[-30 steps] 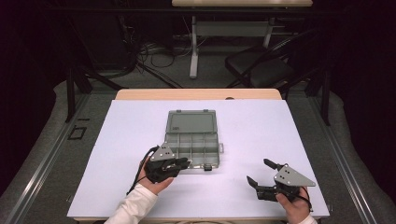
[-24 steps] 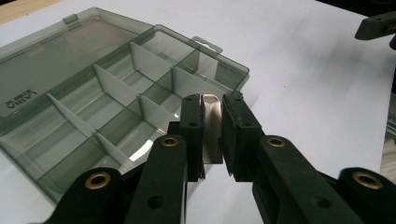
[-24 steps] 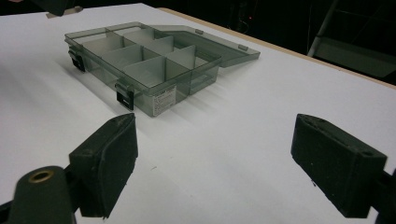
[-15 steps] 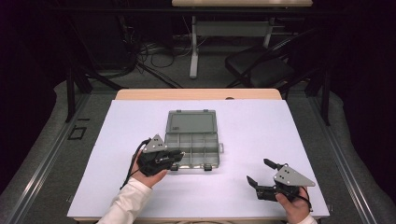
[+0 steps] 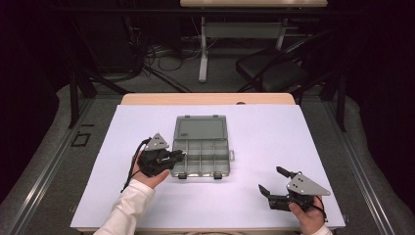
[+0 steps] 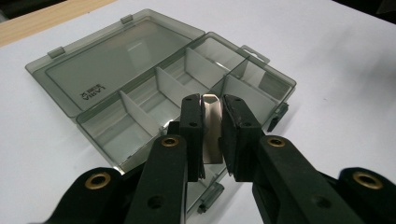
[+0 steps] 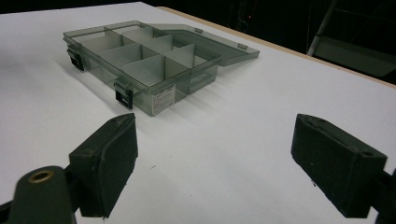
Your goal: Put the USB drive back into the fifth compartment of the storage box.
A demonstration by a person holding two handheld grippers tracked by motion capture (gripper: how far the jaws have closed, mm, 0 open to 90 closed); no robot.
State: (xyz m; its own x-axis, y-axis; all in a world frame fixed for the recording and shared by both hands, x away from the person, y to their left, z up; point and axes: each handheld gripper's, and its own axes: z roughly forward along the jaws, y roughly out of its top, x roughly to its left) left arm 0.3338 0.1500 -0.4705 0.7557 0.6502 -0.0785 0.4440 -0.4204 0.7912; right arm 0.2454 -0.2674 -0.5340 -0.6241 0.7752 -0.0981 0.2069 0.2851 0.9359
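1. White divider strip point(image 6: 210, 128) sits pinched between your left gripper's point(image 5: 177, 156) jaws, over the front-left compartments of the open smoky-grey organizer box point(image 5: 201, 147) mid-table.
2. Keep the strip upright, line it with the wall slots, press straight down.
3. Leave your right gripper point(image 5: 268, 184), jaws spread and empty, resting well clear at the box's right.

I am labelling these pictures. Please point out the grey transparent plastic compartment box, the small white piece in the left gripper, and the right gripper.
grey transparent plastic compartment box point(image 5: 201, 155): high view, a middle divider.
small white piece point(image 6: 211, 125): left gripper view, its face between the jaws.
right gripper point(image 5: 272, 182): high view, midway between its open fingertips.
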